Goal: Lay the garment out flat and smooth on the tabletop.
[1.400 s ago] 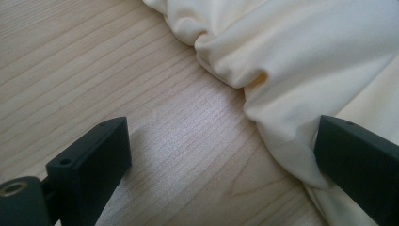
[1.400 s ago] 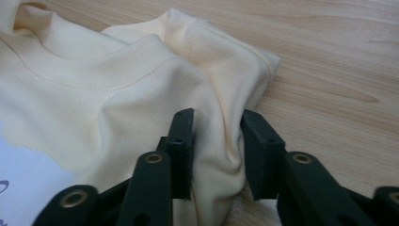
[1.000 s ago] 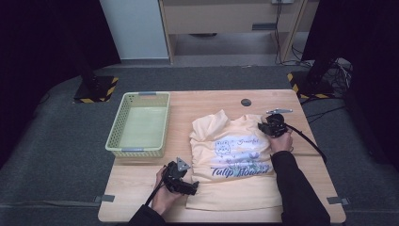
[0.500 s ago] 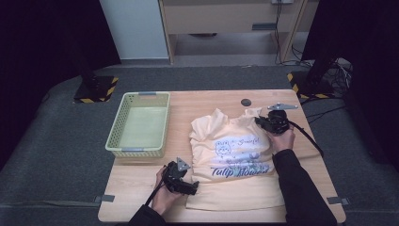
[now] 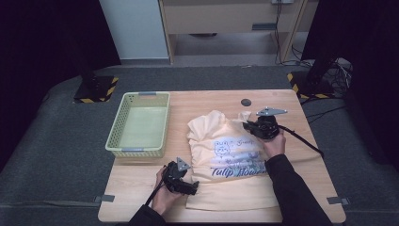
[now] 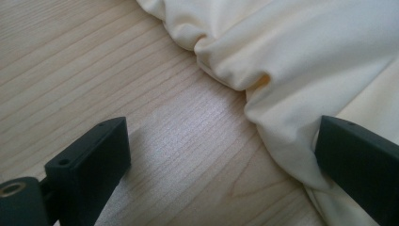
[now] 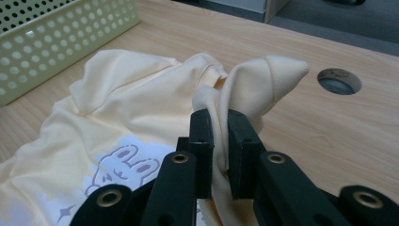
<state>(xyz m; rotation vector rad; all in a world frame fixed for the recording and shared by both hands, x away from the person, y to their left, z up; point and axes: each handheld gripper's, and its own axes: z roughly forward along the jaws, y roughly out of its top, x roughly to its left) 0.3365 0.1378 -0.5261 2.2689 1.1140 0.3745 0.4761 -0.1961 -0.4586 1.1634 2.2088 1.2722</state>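
Right gripper (image 7: pixel 220 136) lifted, jaws pinching shirt (image 7: pixel 141 94) fold; print partly hidden.

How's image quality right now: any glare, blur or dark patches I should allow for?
High view: table evenly lit, surroundings nearly black, shirt print soft but legible. Left gripper view: sharp wood grain with a pale sheen between the open left tool tips, near jaws slightly soft. Right gripper view: right tool pinching a shirt fold is crisp; basket and table hole a little blurred.
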